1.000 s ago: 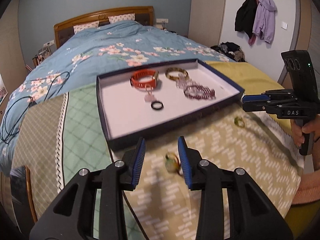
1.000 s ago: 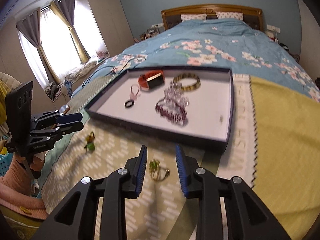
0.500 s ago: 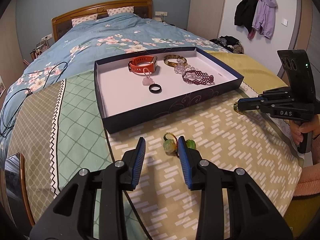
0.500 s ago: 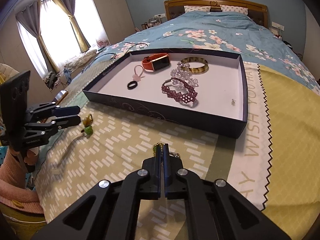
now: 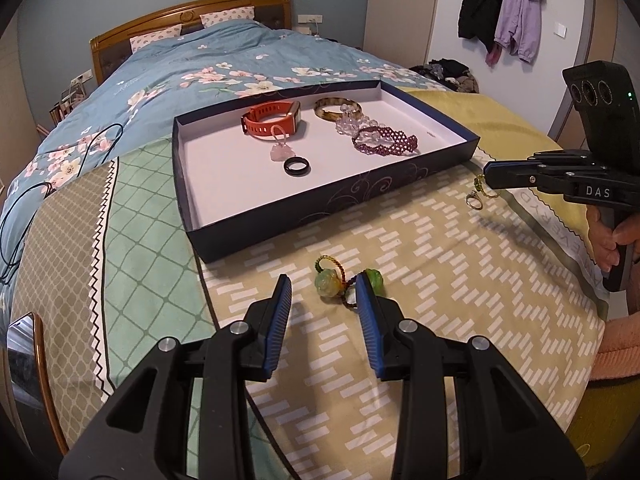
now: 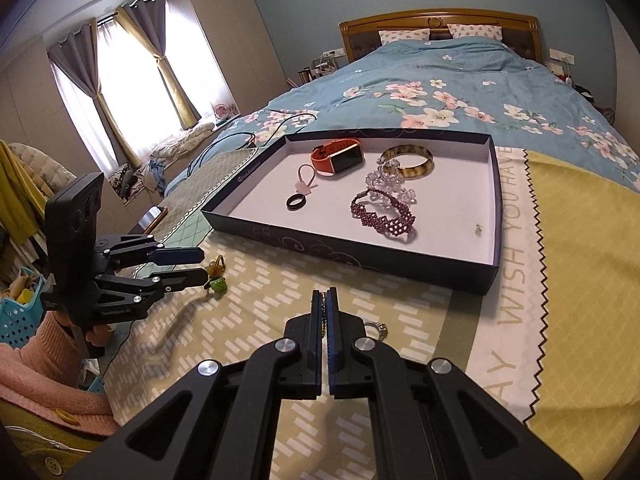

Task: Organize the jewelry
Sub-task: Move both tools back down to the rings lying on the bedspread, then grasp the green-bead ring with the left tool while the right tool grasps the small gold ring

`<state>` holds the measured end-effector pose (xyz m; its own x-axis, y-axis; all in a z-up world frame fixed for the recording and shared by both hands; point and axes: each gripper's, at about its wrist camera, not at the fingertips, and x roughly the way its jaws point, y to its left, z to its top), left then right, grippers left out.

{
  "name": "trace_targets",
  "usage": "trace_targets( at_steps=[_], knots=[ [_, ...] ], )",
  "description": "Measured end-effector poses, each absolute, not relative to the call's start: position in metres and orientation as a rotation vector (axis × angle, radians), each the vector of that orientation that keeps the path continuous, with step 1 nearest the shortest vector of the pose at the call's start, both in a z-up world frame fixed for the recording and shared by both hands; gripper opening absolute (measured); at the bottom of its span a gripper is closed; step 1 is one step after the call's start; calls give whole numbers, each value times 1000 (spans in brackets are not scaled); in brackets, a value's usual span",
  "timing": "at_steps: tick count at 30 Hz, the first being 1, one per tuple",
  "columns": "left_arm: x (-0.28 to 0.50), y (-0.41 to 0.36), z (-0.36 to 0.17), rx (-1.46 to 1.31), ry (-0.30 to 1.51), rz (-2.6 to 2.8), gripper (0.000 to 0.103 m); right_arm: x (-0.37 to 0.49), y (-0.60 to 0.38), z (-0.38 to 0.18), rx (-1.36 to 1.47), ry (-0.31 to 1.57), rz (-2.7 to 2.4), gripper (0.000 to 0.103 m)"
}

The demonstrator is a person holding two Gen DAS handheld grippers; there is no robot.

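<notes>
Right gripper (image 6: 324, 294) closed since a second ago, fingers (image 6: 332, 312) now pinched on the ring charm (image 5: 477, 196), lifted clear of the cloth; left gripper (image 5: 323, 286) drawn back slightly, green bead charm (image 5: 332, 283) now farther ahead between its spread fingers

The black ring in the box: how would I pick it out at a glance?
Look in the dark blue box on the bed. On its white floor, the black ring lies nearest the front wall, just below a pink charm. It is the only plain, solid black band.
</notes>
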<state>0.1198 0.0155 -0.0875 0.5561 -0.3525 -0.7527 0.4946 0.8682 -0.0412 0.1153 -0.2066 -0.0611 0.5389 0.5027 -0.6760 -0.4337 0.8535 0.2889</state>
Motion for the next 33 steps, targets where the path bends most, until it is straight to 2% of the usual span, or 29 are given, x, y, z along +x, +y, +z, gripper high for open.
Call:
trace_targets(
  at_steps=[6,12,33],
  knots=[
    [131,8,-94,193,880,-511,30,115,-204,-66,100,844,565,1],
    [137,13,-96,137,895,-531,16,116,-204,-68,109,848,567,1],
    [125,26,-63,64,801,-499,16,121,-206,-53,119,794,566,1]
  ],
)
